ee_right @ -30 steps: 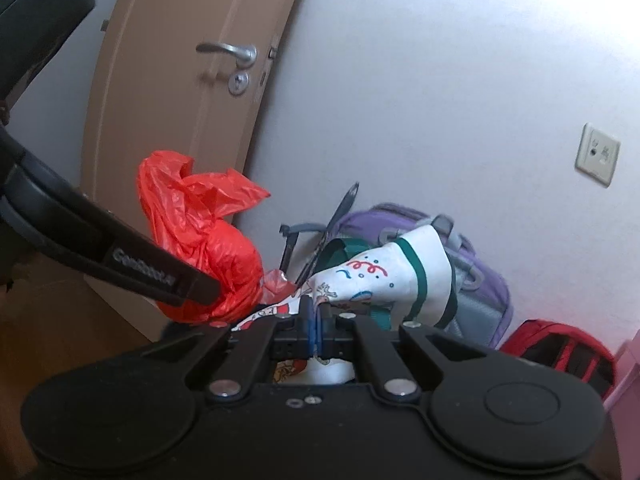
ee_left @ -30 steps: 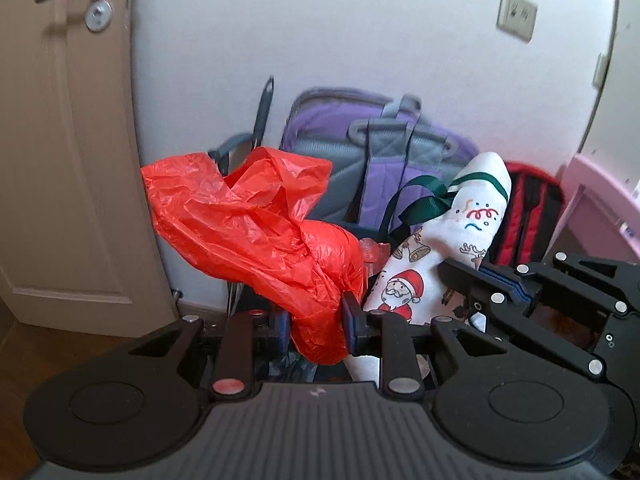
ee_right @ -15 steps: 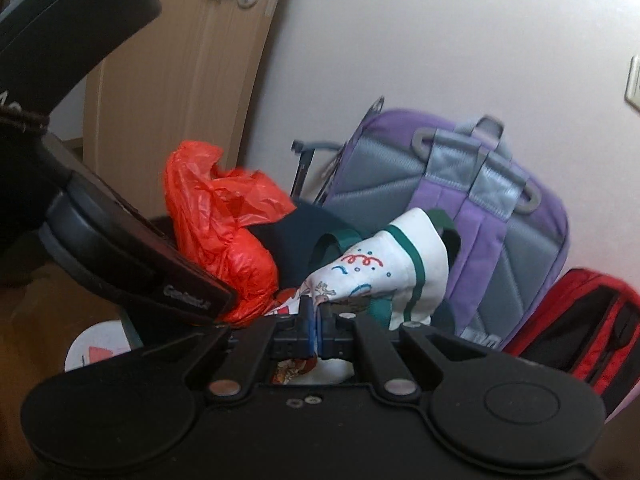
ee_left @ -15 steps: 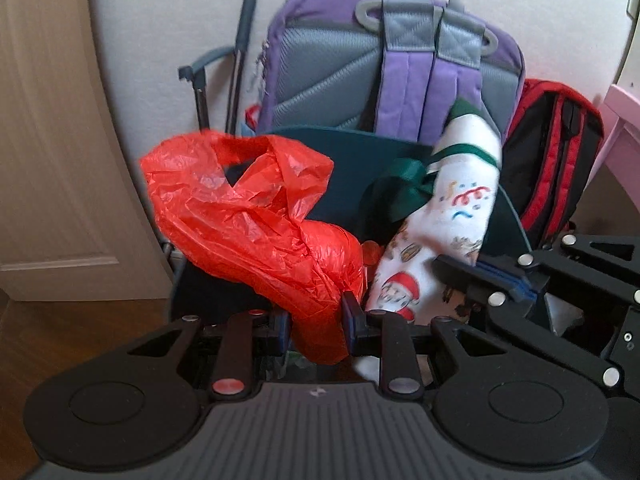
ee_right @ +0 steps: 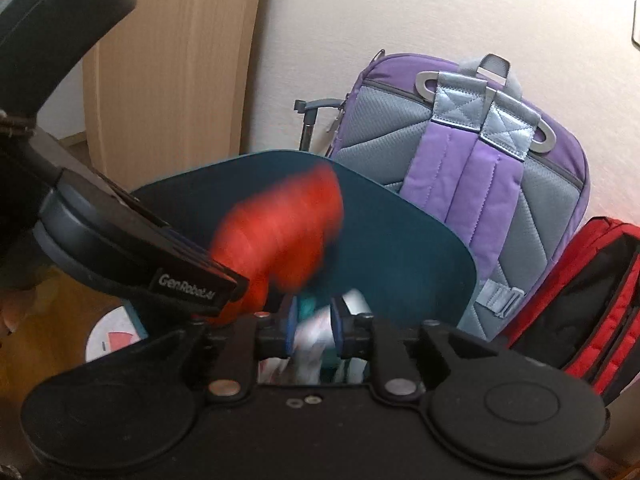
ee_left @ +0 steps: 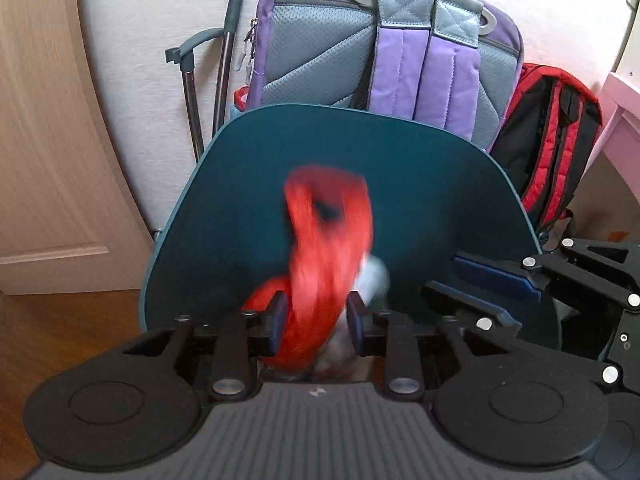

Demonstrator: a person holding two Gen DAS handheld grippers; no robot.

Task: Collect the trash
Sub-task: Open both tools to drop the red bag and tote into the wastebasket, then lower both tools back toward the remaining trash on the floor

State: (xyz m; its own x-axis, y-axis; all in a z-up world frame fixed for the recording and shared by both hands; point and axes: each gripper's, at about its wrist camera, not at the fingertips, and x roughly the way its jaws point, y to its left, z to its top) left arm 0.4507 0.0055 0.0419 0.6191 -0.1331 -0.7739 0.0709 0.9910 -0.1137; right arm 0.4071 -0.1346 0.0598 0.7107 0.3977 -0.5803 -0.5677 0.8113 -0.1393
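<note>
A red plastic bag [ee_left: 328, 248], blurred by motion, hangs between the fingers of my left gripper [ee_left: 316, 318] in front of the raised teal lid [ee_left: 420, 184] of a bin. The jaws stand apart around the bag. It also shows in the right wrist view [ee_right: 280, 236]. My right gripper [ee_right: 314, 326] has its jaws apart, with the white printed bag with green trim [ee_right: 316, 336] blurred between and below them. The right gripper also shows in the left wrist view [ee_left: 476, 292] at the right, open.
A purple and grey backpack [ee_left: 384, 56] leans on the white wall behind the bin. A red and black backpack [ee_left: 552, 140] stands to its right. A grey pole [ee_left: 228, 52] and a wooden door [ee_left: 44, 120] are at the left. Brown floor [ee_left: 60, 340] lies below.
Both grippers have tilted down towards the bin. Both have opened: the red bag and the white printed bag are dropping, blurred, where before they were held still.
</note>
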